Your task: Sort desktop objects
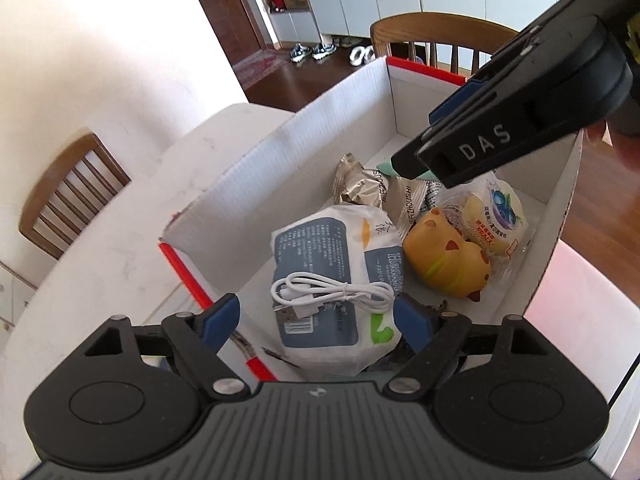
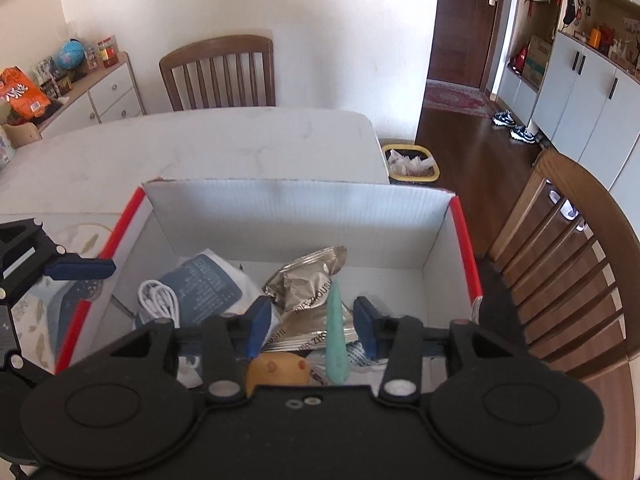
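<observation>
Mostly done: white red-edged cardboard box (image 1: 304, 152) holds white coiled cable (image 1: 332, 294), tissue pack (image 1: 320, 248), foil snack packets (image 2: 304, 284), yellow squishy toy (image 1: 448, 260). Left gripper (image 1: 316, 320) spread wide, empty above cable. Right gripper (image 2: 308, 326) spread, mint-green silicone piece (image 2: 335, 332) loose between fingers. Table (image 2: 200, 148) beyond box bare in view.

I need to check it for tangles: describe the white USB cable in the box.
The white USB cable is coiled into a loose bundle, cinched near one end, its metal USB plug sticking out at the lower left. It looks like smooth plastic. It lies flat on the white-and-blue tissue pack inside the box, between the open left gripper fingers.
</observation>
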Tool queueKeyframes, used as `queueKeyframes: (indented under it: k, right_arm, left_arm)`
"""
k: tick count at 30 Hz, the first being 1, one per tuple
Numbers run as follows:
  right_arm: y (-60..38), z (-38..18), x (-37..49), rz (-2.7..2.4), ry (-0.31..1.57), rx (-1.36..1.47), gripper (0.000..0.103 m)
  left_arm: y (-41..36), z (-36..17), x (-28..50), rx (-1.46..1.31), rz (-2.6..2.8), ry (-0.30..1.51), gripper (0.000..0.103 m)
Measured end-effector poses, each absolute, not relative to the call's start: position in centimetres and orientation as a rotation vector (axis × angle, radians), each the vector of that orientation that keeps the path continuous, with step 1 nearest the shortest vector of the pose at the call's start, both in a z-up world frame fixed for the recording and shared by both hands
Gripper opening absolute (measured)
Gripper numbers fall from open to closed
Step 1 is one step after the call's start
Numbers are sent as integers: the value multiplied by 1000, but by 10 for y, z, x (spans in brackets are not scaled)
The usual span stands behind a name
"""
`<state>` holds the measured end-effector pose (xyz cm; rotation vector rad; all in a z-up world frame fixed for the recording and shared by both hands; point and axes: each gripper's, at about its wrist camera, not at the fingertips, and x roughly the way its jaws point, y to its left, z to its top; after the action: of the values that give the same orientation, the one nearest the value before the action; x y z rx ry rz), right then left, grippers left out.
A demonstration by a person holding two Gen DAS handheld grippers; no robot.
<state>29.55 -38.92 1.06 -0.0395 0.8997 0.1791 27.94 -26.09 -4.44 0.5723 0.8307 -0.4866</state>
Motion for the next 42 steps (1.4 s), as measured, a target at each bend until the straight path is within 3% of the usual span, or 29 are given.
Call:
queueKeyframes:
  k: [6,13,18,42]
  right_arm:
    - [-387,18,286,187,885,-25,46]
    - [-388,24,273,206,872,5,60]
    - [-391,28,261,203,862,27,65]
    - [-358,46,195,118,796,38,71]
  left_arm:
    - [-260,-39,267,611,-467,787,85]
    - [-248,-29,258,550,-446,748,86]
    - [-238,-21,255,442,-465,756,95]
    - [-177,2,225,135,-600,752,103]
